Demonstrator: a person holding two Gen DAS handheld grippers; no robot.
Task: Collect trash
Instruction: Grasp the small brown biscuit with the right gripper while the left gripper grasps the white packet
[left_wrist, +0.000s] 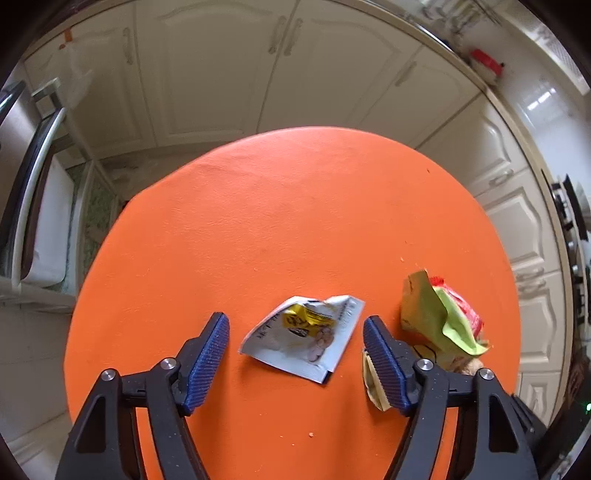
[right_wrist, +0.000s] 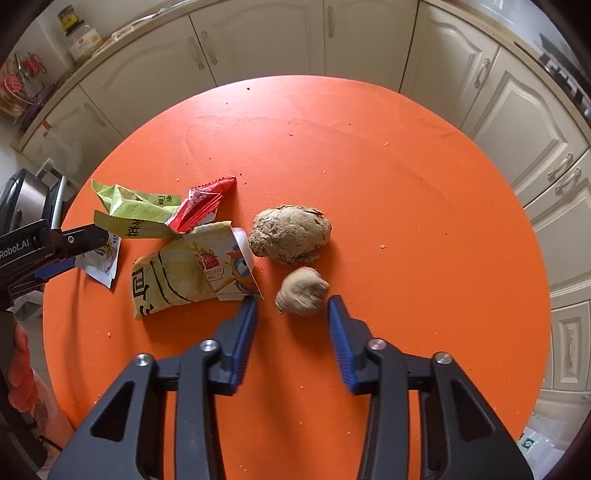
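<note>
We held the left tool (left_wrist: 295, 365) spread around the white wrapper (left_wrist: 303, 338), the right tool (right_wrist: 291, 339) spread before the small crumb lump (right_wrist: 301, 291); squeezing squarely seemed wise

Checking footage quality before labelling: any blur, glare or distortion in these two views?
Left wrist: strong fisheye bending of the cabinets, glare on the tiles upper right, wrapper sharp. Right wrist: same curvature, small lump slightly soft, table evenly lit.

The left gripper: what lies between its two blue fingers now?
In the left wrist view, a torn white wrapper lies flat on the orange table between the open fingers of the left gripper; neither pad touches it.
</note>
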